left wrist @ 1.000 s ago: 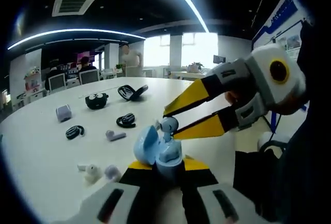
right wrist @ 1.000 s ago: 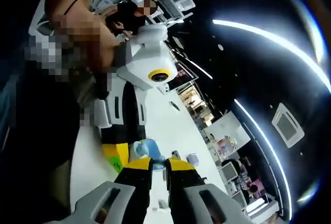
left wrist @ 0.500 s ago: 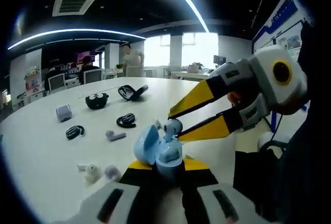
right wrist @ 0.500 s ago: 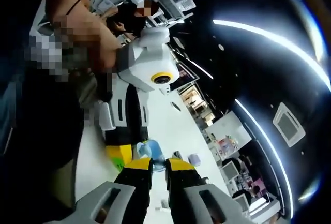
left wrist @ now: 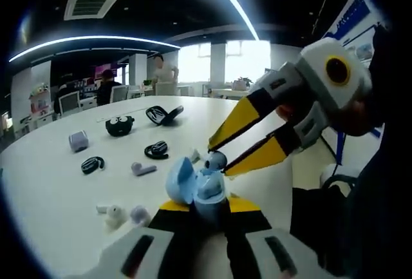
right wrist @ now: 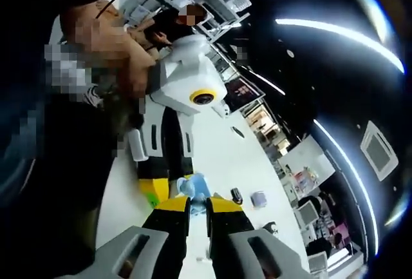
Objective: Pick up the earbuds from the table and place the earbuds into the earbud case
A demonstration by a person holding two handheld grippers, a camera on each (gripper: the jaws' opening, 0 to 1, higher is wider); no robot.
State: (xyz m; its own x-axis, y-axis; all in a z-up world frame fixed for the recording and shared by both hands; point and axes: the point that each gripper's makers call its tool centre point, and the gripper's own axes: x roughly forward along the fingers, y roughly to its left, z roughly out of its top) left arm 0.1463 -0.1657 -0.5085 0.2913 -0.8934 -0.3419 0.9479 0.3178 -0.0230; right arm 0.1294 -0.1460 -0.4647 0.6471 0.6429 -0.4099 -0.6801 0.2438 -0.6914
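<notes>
Left tool (left wrist: pixel 196 209): jaws closing on the open blue earbud case (left wrist: pixel 195 187), holding it above the near edge of the white surface (left wrist: pixel 51 182). Right tool (left wrist: pixel 217 157): jaws narrowing on one blue earbud (left wrist: pixel 215 160), sitting at the case mouth. In the right gripper view, the right tool (right wrist: pixel 198 205) is pointing at the case (right wrist: pixel 195 187). Open room is lying left. Far across the surface: three dark cases, one lilac case (left wrist: pixel 78 140), several loose pale earbuds.
</notes>
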